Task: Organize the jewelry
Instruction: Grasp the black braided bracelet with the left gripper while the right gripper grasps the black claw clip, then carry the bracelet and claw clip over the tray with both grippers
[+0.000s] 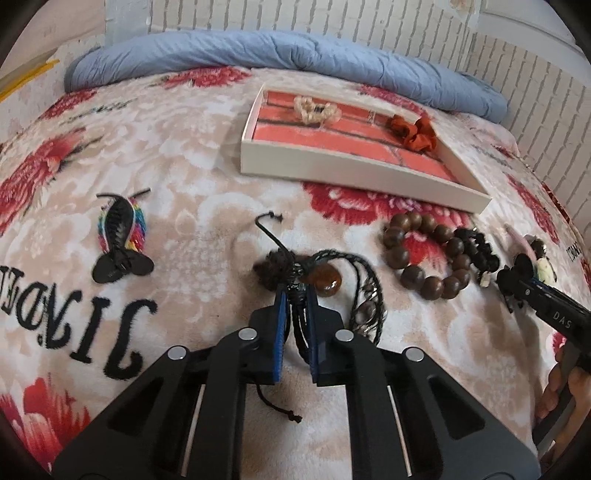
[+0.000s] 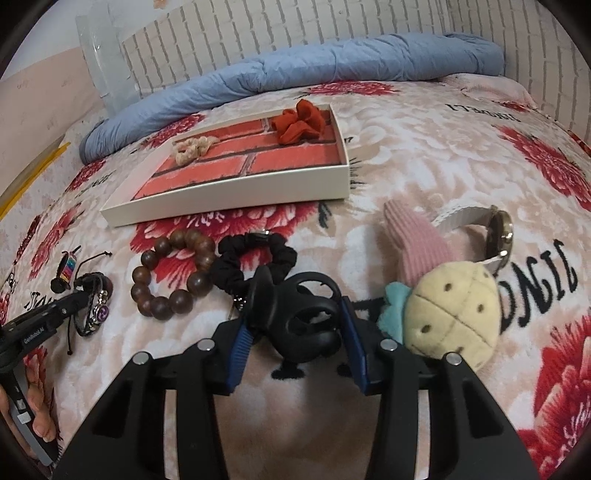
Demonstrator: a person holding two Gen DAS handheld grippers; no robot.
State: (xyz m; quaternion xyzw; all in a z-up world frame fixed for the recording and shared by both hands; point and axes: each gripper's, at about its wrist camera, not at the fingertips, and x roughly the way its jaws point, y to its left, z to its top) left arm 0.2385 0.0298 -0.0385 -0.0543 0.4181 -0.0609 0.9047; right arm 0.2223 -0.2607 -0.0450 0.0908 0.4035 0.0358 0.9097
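Blanket point(image 1: 207, 155): beige, red flowers, black lettering
Quilt point(image 1: 280, 55): blue
Tray point(image 2: 236, 192): white rim, red brick-pattern base
Scrunchie point(image 2: 301, 120): orange-red
Beads point(image 2: 173, 273): brown
Plush point(image 2: 452, 314): pale yellow, brown dots
Wall point(image 2: 295, 33): white brick

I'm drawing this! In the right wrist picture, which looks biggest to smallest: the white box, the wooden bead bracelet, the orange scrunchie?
1. white box
2. wooden bead bracelet
3. orange scrunchie
The scrunchie lies farther away, so it may look smaller than it is.
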